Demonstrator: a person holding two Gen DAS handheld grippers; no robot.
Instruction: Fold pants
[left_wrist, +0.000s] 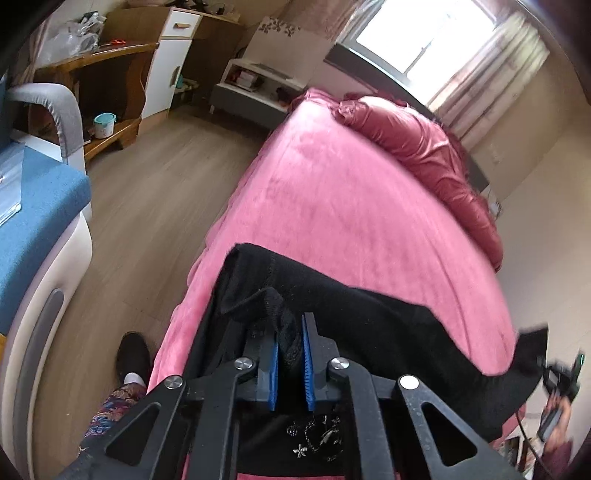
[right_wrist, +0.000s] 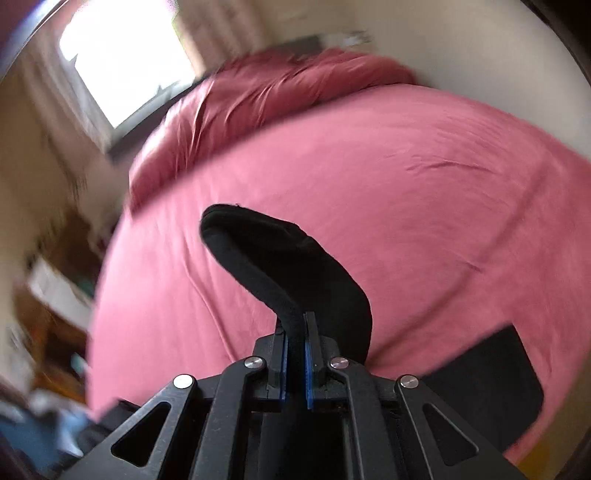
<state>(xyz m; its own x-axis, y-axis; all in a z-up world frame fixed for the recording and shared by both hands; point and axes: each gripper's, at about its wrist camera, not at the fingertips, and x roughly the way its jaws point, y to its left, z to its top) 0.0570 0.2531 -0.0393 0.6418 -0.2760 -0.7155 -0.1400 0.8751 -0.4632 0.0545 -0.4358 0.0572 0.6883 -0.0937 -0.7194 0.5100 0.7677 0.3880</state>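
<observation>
Black pants (left_wrist: 369, 325) lie across the near end of a pink bed (left_wrist: 332, 192). My left gripper (left_wrist: 290, 339) is shut on a bunched edge of the pants, lifted off the bed. In the right wrist view my right gripper (right_wrist: 295, 332) is shut on another end of the pants (right_wrist: 280, 258), which curls up above the bed (right_wrist: 406, 184). More black cloth (right_wrist: 491, 384) lies low at the right. The right gripper also shows blurred at the far right of the left wrist view (left_wrist: 561, 380).
A dark red quilt (left_wrist: 424, 147) is bunched at the head of the bed under a window (left_wrist: 424, 33). A blue and white sofa (left_wrist: 40, 221), a wooden desk (left_wrist: 103, 92) and a white cabinet (left_wrist: 170, 59) stand left across the wood floor. My shoe (left_wrist: 133, 354) is by the bed.
</observation>
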